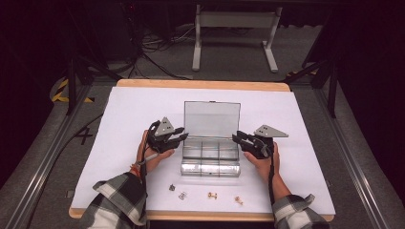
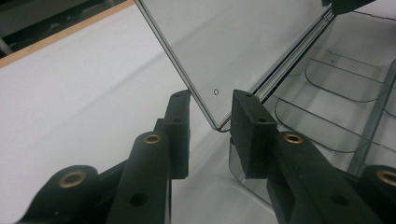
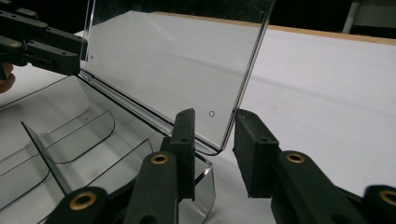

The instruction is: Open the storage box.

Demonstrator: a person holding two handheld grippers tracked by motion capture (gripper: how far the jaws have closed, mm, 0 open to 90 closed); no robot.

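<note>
High view: both hand-held grippers point(image 1: 181, 136) point(image 1: 237, 139) flank the clear box's point(image 1: 210, 164) upright lid point(image 1: 211, 119).

Clear glossy plastic box point(image 1: 210, 152) on a matt white sheet point(image 1: 124, 114) over a wooden table edge point(image 1: 200, 85)

Clear box point(image 1: 210, 157), black grippers, white table point(image 1: 129, 114), black-and-white plaid sleeves point(image 1: 119, 200).

A white-topped bench point(image 1: 124, 114) with a wooden edge carries a clear compartment box point(image 1: 210, 162), lid raised. Between the box and the bench's near edge lie four small metal pieces point(image 1: 205, 194) in a row.
</note>
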